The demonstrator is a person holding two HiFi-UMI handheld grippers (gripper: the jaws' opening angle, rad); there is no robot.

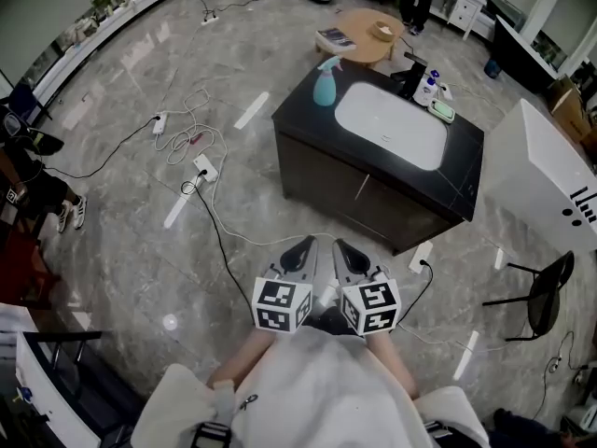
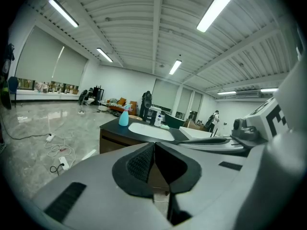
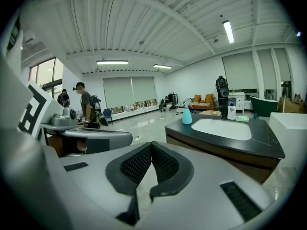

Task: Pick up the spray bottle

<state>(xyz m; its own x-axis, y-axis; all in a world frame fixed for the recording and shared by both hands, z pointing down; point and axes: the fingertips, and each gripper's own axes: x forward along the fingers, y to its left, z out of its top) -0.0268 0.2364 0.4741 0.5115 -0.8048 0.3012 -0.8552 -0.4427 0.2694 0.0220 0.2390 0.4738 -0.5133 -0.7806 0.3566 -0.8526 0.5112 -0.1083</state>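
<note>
Grippers, two: you are holding the left gripper [image 1: 300, 250] and the right gripper [image 1: 347, 253] side by side close to your body. Both are pointing slightly downward toward the counter [image 1: 308, 129], and each is pressing its ribbed black pads together on nothing. Spray bottle [image 1: 325, 84]: turquoise plastic, rounded body, trigger head. It is standing upright on the glossy black counter's far left corner, just beside the white oval basin [image 1: 390, 124] and well apart from both grippers.

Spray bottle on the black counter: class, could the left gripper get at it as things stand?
Probably not yet. The spray bottle stands at the far corner of the counter, well beyond the left gripper, whose jaws are shut. Only floor lies between them.
</note>
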